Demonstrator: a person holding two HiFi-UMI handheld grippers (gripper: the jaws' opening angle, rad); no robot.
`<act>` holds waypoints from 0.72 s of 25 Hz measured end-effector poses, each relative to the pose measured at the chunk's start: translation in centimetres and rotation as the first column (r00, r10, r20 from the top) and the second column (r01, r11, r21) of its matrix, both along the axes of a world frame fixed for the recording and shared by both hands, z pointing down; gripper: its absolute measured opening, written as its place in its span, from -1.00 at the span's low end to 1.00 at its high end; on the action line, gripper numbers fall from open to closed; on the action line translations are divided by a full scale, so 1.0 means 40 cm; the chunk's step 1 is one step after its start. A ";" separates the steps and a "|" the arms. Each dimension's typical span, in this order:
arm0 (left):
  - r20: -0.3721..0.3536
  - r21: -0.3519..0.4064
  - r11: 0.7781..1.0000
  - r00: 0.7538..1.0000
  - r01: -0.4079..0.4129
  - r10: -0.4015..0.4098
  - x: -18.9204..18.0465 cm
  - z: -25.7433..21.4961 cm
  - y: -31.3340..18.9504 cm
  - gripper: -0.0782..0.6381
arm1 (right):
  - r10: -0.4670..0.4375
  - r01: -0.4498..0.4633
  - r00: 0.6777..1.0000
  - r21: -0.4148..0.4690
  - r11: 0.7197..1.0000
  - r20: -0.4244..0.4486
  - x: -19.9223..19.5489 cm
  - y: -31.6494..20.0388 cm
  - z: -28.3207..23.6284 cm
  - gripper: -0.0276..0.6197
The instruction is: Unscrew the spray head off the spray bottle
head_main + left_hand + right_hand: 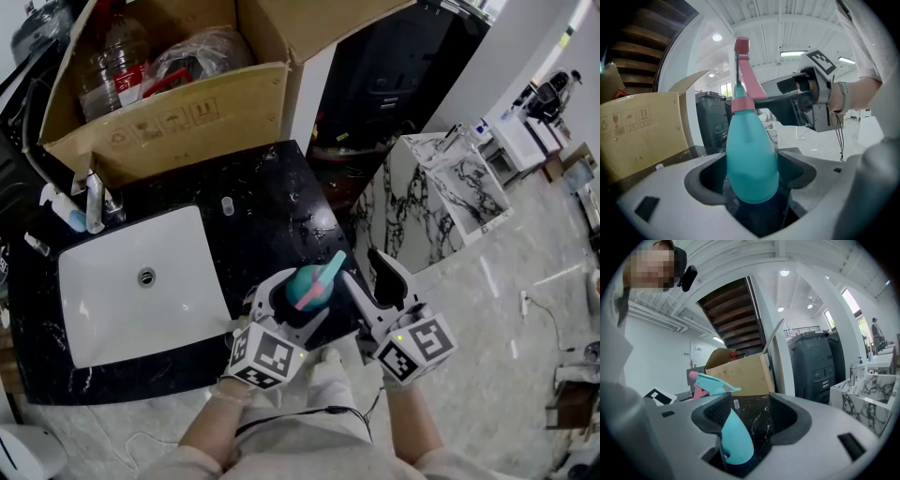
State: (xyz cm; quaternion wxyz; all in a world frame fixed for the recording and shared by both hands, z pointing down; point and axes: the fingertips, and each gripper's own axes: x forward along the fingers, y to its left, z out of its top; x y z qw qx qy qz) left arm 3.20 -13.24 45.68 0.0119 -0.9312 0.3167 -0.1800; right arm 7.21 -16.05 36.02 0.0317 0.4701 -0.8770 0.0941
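Over the front edge of the black marble counter (272, 202), beside the white sink (103, 323), we hold both grippers close together, angled slightly down. Our left gripper (752, 176) clamps the teal spray bottle (751, 150), its pink spray head (746, 86) still on; our right gripper (750, 416) stands with jaws apart, the bottle close by one jaw

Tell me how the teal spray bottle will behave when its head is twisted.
The spray bottle looks like smooth, rounded plastic, so it may spin in the left gripper clamped on its body. Its opaque walls hide any liquid, so its weight is unclear. The tall spray head probably makes it top-heavy.
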 end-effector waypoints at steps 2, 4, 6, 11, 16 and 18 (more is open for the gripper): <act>0.001 0.000 1.000 1.000 0.002 -0.002 -0.001 0.001 -0.001 0.18 | -0.032 0.032 0.999 0.013 0.999 0.015 -0.014 0.021 -0.010 -0.11; -0.001 -0.003 1.000 1.000 0.005 -0.005 -0.001 0.001 -0.002 0.18 | -0.081 0.080 0.996 0.031 0.996 0.024 -0.035 0.043 -0.025 -0.11; -0.004 -0.007 1.000 1.000 0.007 -0.007 -0.002 0.000 -0.003 0.18 | -0.128 0.127 0.991 0.038 0.991 0.025 -0.057 0.062 -0.036 -0.07; -0.004 -0.006 1.000 1.000 0.010 -0.010 -0.002 0.000 -0.002 0.18 | -0.180 0.180 0.983 0.027 0.983 0.021 -0.115 0.082 -0.039 0.11; 0.003 -0.003 1.000 1.000 0.014 -0.014 0.001 0.000 -0.001 0.18 | -0.139 0.139 0.990 0.024 0.990 -0.006 -0.155 0.075 -0.030 0.24; 0.003 -0.003 1.000 1.000 0.015 -0.015 0.000 0.000 -0.002 0.18 | -0.098 0.099 0.995 0.026 0.995 -0.029 -0.162 0.068 -0.026 0.25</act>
